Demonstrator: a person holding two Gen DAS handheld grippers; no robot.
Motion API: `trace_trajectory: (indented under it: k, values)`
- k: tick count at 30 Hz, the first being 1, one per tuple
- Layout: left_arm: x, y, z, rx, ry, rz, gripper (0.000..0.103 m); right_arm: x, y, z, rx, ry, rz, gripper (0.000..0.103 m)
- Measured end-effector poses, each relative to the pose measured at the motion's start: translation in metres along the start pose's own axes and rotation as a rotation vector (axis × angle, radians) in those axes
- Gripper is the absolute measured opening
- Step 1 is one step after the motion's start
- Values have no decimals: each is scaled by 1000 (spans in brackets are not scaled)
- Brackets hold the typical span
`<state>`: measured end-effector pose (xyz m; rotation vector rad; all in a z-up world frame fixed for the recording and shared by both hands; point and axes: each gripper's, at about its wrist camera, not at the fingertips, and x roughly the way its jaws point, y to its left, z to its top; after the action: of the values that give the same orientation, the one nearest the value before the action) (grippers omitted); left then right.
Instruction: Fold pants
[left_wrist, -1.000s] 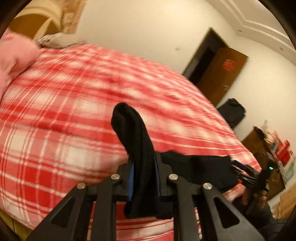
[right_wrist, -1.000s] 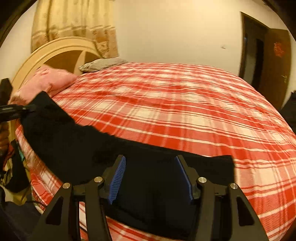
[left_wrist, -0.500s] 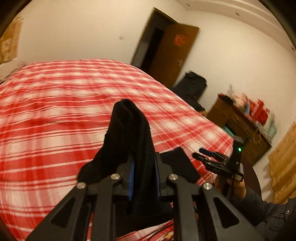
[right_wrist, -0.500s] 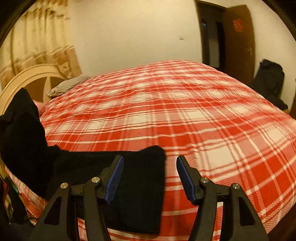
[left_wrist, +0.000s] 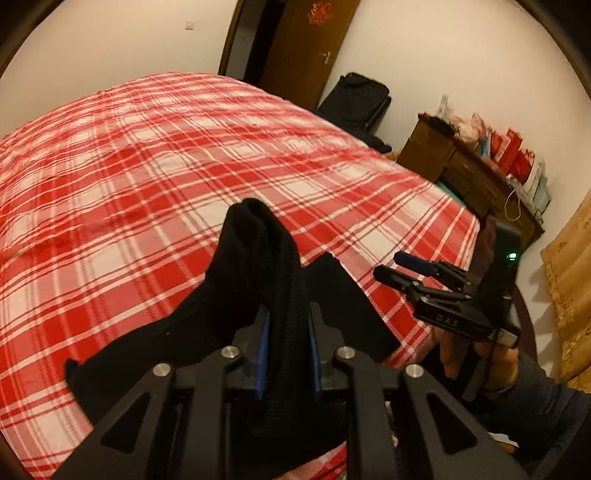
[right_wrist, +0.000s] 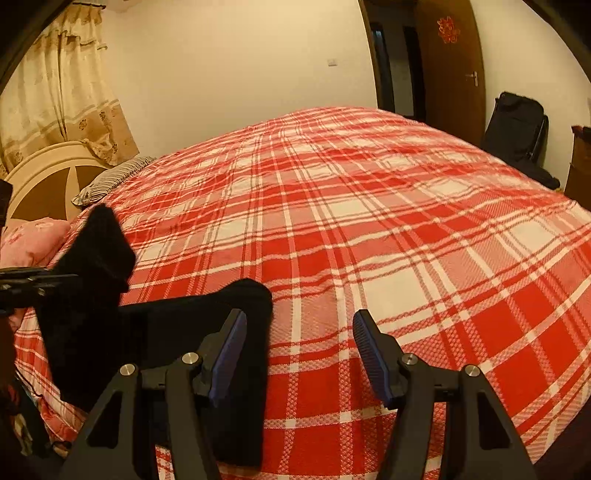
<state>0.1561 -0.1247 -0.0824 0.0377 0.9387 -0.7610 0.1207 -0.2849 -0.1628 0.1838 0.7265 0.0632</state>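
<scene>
Black pants (left_wrist: 155, 343) lie along the near edge of the red plaid bed (left_wrist: 184, 166). My left gripper (left_wrist: 288, 317) is shut on one end of them, and a bunched ridge of fabric stands up between its blue pads. In the right wrist view that lifted end (right_wrist: 99, 247) hangs from the left gripper (right_wrist: 55, 277) at the far left. The rest of the pants (right_wrist: 221, 306) lies folded beside it. My right gripper (right_wrist: 299, 350) is open over bare bedcover, with its left pad at the fold's edge. A hand holds the right gripper (left_wrist: 402, 269) just off the bed corner.
A cream headboard (right_wrist: 51, 177), a pink pillow (right_wrist: 33, 236) and a striped pillow (right_wrist: 110, 177) are at the bed's head. A brown door (right_wrist: 450, 59), a black bag (right_wrist: 513, 125) and a cluttered wooden dresser (left_wrist: 465, 166) stand past the foot.
The left gripper has carried its end of the pants along the bed toward the right gripper, doubling the cloth over. The right gripper has shifted off the pants to their edge.
</scene>
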Motion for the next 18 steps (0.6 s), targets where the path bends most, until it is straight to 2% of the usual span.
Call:
trace_trajectory:
  k: [5,10,11,14,16,18]
  values:
    - [30,-17,-5,25,49,-16,19,4,-4,-3,24,5,27,62]
    - [45,-24,-13,36,60,-6,25,8,-12,-5,78,21,59,62]
    - [42,-27,-14,45,47,-2,29,8,-12,-5,79,22,63,62]
    - [26,-33,-17,66,4,-24,31,6,-7,-6,71,18,83,62]
    - [16,-35,-17,74,-31,-28,38,4,-4,-6,73,23,109,62]
    - [2,-32,-22,79,-82,5,48,2,-1,-6,87,24,144,62]
